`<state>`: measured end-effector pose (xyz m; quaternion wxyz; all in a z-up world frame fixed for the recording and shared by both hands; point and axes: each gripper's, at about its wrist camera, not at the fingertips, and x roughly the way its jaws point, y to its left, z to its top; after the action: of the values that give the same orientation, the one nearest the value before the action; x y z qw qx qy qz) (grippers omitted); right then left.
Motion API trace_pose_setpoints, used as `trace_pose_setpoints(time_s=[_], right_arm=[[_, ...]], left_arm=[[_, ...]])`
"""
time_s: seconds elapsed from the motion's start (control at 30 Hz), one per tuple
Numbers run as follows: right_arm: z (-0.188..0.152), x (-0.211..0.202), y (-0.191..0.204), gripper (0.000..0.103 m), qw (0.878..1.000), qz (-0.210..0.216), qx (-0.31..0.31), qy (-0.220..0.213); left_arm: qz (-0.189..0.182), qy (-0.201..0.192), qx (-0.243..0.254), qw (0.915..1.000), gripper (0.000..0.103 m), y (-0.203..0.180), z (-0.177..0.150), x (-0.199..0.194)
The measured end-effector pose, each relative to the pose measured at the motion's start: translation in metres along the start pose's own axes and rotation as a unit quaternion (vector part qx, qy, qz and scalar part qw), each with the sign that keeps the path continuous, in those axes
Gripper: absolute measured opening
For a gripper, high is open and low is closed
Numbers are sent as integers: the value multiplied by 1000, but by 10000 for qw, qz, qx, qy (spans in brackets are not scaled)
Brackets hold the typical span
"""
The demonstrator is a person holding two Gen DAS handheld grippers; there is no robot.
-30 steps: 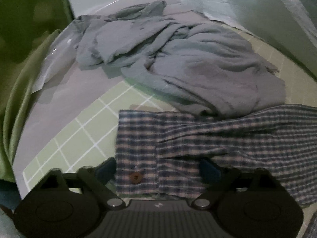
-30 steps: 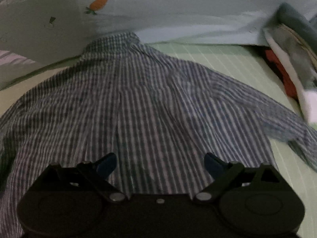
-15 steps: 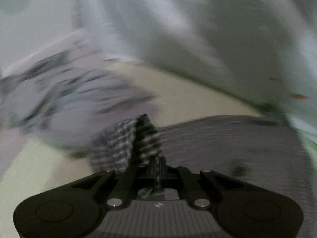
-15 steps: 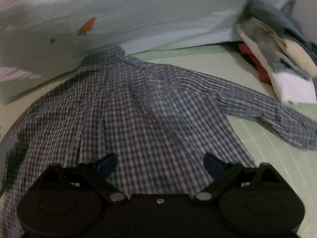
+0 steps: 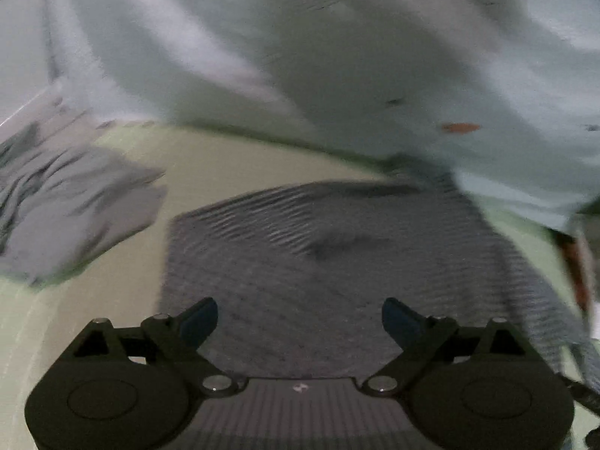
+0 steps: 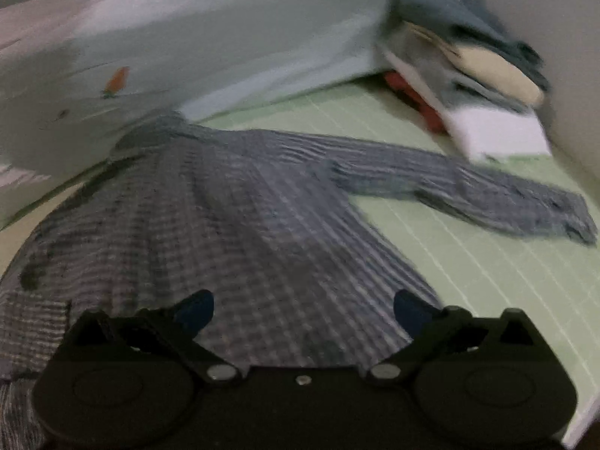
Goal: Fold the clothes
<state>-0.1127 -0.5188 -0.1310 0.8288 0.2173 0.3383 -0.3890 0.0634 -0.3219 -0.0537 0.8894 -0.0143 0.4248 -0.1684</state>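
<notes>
— Where's the checked shirt (image 6: 240, 232) right now?

— Spread back-up on the green gridded mat (image 6: 487, 262). Seen from the right camera, its collar points to about 11 o'clock, towards the pale carrot-print sheet (image 6: 225, 37), and one sleeve (image 6: 468, 191) runs out flat to 3 o'clock. The left side, in the other camera, ends in a straight edge with no sleeve showing, so I'd guess that side is turned in, though the blur keeps me from being sure.

— And the tools?

— The left hand-held gripper (image 5: 300, 318) hangs over the shirt body with its jaws spread wide, nothing between them. The right hand-held gripper (image 6: 303, 311) is the same: wide apart, empty, low over the hem.

— What could spoil it?

— That long sleeve ends near the stack of folded clothes (image 6: 468, 86) at 1 o'clock; a careless swing could knock the stack. A grip taking two layers at once would drag the body out of square. The crumpled grey garment (image 5: 63, 206) at 9 o'clock lies close enough to get snagged too.

— Any labels or writing?

— None I can read; everything is soft with motion.
</notes>
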Motion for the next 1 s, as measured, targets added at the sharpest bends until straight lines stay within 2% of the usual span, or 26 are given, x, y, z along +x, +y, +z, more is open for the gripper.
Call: trace_pose_setpoints(time_s=[0.2,0.37,0.6,0.8,0.87,0.9,0.93,0.97,1.0], right_arm=[[7,11,75,103,9937,867,-696,117],[1,26,151,102,9859,1235,-1033,464],[-22,52,223,85,9744,1544,-1293,1001],[-41,70,252,84,9673,1380,-1698,1282],[-42,68,252,78,9672,1365,-1795,1173],[-42,67,252,66,9670,1361,-1842,1117],[-39,65,249,38,9664,1424,-1866,1050],[-36,62,245,28,9657,1486,-1890,983],[-32,60,242,10,9649,1549,-1913,915]], left_arm=[[569,236,28,9981,98,36,-20,7],[744,658,130,9950,98,58,-29,30],[752,1113,97,9909,98,76,-37,61],[652,1191,141,9906,98,80,-36,69],[647,1164,131,9910,98,80,-35,68],[653,1147,118,9912,98,79,-35,68],[661,1131,103,9913,98,78,-34,68],[676,1122,82,9914,98,78,-34,67],[692,1108,61,9914,98,76,-33,66]])
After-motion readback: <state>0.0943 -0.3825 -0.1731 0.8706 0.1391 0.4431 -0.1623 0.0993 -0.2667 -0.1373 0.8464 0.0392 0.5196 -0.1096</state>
